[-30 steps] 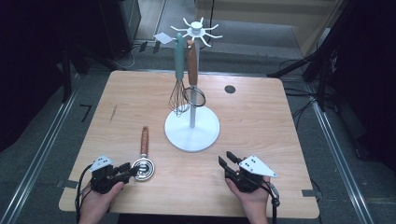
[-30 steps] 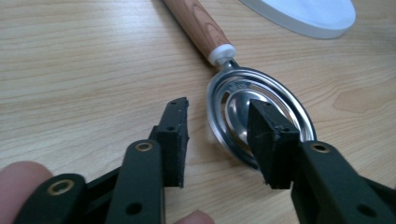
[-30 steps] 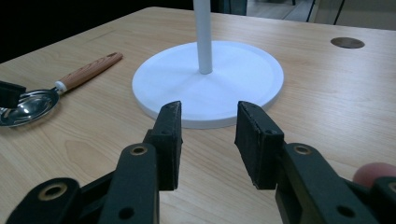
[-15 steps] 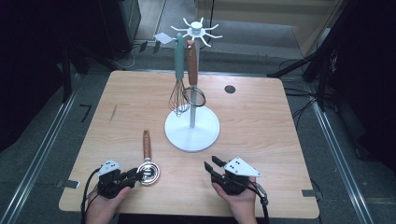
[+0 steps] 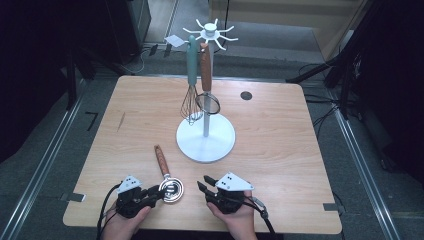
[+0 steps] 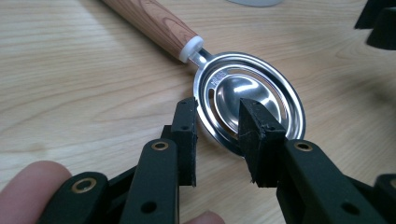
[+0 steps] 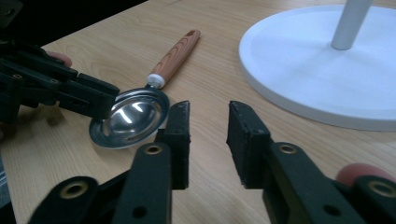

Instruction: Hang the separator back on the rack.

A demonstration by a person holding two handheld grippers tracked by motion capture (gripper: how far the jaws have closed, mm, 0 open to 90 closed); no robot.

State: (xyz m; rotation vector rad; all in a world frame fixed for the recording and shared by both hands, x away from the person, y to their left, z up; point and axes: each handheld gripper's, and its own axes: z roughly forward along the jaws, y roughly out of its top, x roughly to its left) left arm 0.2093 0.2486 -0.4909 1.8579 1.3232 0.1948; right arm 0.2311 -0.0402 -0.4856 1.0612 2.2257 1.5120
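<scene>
A metal egg separator with a wooden handle [image 5: 161, 159] lies on the table in front of the stand. My left gripper [image 5: 159, 194] is shut on the near rim of its round head [image 6: 252, 100], one pad over the bowl and one outside it. My right gripper [image 5: 204, 182] sits just right of the head, low over the table and apart from it. Its jaws have just been closing, still open with nothing between them [image 7: 208, 126]. In the right gripper view the left gripper [image 7: 100, 100] grips the shiny head [image 7: 133, 116].
A white utensil stand [image 5: 205, 145] fills the table's middle, with a teal-handled whisk [image 5: 191, 95] and a wooden-handled strainer [image 5: 206, 75] hanging from it. Its base [image 7: 327, 60] lies close ahead of my right gripper. A dark round hole [image 5: 246, 95] marks the far right. The table's near edge is just behind both hands.
My left gripper slid right, dragging the separator with it. My right gripper moved left toward the head, and its jaws narrowed.
</scene>
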